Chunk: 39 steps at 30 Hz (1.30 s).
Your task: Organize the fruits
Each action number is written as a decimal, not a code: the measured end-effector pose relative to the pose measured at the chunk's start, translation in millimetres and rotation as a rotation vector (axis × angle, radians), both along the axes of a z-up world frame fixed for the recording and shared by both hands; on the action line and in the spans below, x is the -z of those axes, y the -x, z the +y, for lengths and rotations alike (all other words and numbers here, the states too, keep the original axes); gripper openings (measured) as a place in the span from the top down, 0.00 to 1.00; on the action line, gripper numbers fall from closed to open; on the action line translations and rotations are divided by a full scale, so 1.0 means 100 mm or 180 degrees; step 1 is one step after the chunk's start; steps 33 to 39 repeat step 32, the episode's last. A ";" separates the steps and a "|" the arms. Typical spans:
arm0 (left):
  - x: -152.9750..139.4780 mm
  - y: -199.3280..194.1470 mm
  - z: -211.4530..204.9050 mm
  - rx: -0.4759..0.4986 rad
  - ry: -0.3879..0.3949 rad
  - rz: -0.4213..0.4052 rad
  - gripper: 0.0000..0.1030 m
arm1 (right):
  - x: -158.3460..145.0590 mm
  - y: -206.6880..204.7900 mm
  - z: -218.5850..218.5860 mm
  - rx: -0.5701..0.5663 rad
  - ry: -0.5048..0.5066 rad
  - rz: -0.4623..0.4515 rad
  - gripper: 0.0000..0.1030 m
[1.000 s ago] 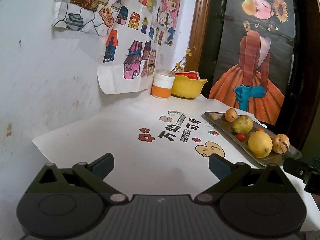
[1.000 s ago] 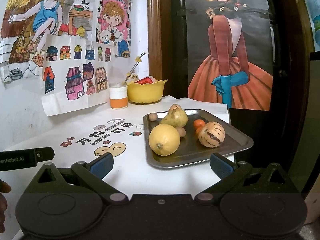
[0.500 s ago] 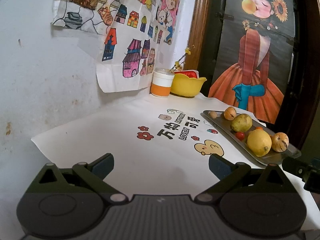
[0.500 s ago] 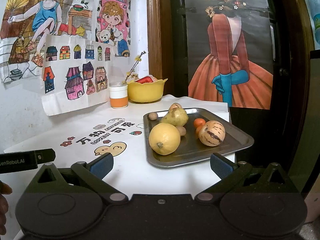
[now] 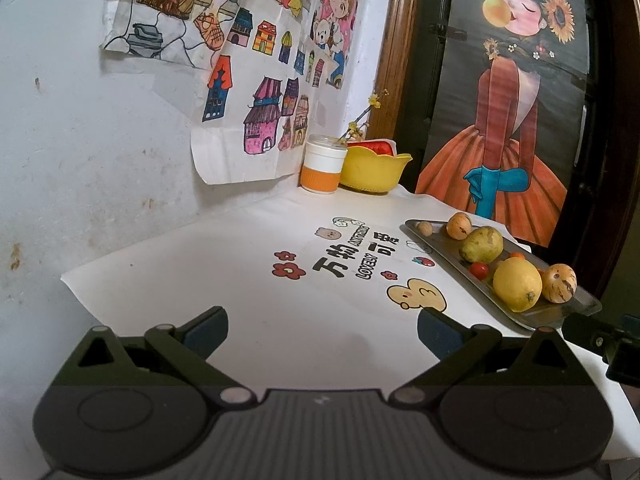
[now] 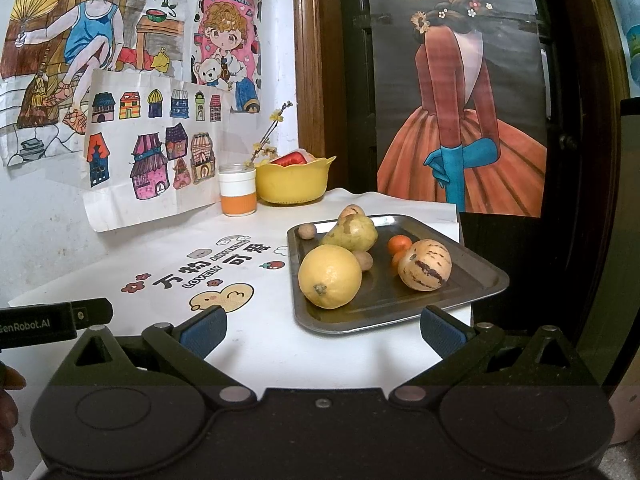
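Little change since a second ago: both views drift slightly. Left hand-held gripper (image 5: 322,326) and right hand-held gripper (image 6: 324,326) wide, empty. Lemon (image 6: 329,276), pear (image 6: 354,233), striped melon (image 6: 425,265) sit on steel tray (image 6: 472,294); stage unclear

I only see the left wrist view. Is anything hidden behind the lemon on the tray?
Observer: Yes, a small brown fruit sits close behind the lemon, in front of the pear.
Operator: And the right tool, open or shut?
Observer: The right tool is open and empty, at the near edge of the tray.
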<state>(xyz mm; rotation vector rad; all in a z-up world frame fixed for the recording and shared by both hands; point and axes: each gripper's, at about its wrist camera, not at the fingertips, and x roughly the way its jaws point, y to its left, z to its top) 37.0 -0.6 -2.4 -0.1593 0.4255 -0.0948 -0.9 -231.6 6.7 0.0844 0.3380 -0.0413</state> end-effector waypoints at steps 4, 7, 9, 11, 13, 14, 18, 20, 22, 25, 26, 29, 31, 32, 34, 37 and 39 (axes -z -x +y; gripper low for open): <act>0.00 0.00 -0.01 0.0011 0.0003 0.0003 0.00 | 0.00 0.00 0.00 0.0002 0.0002 0.0000 0.01; -0.01 0.01 -0.04 -0.0061 -0.0055 0.0052 0.00 | 0.00 0.00 0.00 0.0004 0.0002 0.0000 0.01; -0.01 0.01 -0.04 -0.0075 -0.0061 0.0033 0.00 | 0.00 0.00 0.00 0.0003 0.0001 0.0000 0.01; -0.02 0.03 -0.03 -0.0060 -0.0050 0.0010 0.00 | 0.00 0.00 0.00 0.0001 0.0001 0.0002 0.00; -0.02 0.03 -0.02 -0.0060 -0.0030 0.0018 0.00 | 0.00 0.00 0.00 0.0001 0.0000 0.0002 0.00; -0.02 0.02 -0.01 -0.0063 -0.0025 0.0024 0.00 | 0.00 0.00 0.00 0.0001 0.0000 0.0002 0.00; -0.02 0.01 -0.01 -0.0067 -0.0058 0.0027 0.00 | 0.00 0.00 0.02 -0.0001 0.0004 0.0005 0.01; -0.02 0.01 -0.01 -0.0066 -0.0056 0.0029 0.00 | 0.00 -0.01 0.02 -0.0002 0.0003 0.0005 0.00; -0.02 0.01 -0.01 -0.0069 -0.0060 0.0029 0.00 | 0.00 -0.01 0.02 0.0000 0.0004 0.0006 0.00; -0.02 0.01 -0.02 -0.0071 -0.0060 0.0031 0.00 | 0.00 -0.01 0.01 -0.0001 0.0003 0.0007 0.00; -0.02 0.01 -0.02 -0.0072 -0.0062 0.0029 0.00 | -0.01 -0.01 0.01 -0.0002 0.0003 0.0008 0.01; -0.02 0.01 -0.02 -0.0070 -0.0072 0.0021 0.00 | 0.01 0.00 0.05 -0.0015 0.0006 0.0020 0.01; -0.02 0.00 -0.01 -0.0066 -0.0063 0.0023 0.00 | 0.02 0.01 0.09 -0.0025 0.0010 0.0026 0.00; -0.02 0.00 -0.01 -0.0065 -0.0060 0.0025 0.00 | 0.02 0.01 0.10 -0.0029 0.0010 0.0030 0.00; -0.02 0.00 -0.01 -0.0065 -0.0060 0.0025 0.00 | 0.02 0.01 0.10 -0.0029 0.0010 0.0030 0.00; -0.02 0.00 -0.01 -0.0065 -0.0060 0.0025 0.00 | 0.02 0.01 0.10 -0.0029 0.0010 0.0030 0.00; -0.02 0.00 -0.01 -0.0065 -0.0060 0.0025 0.00 | 0.02 0.01 0.10 -0.0029 0.0010 0.0030 0.00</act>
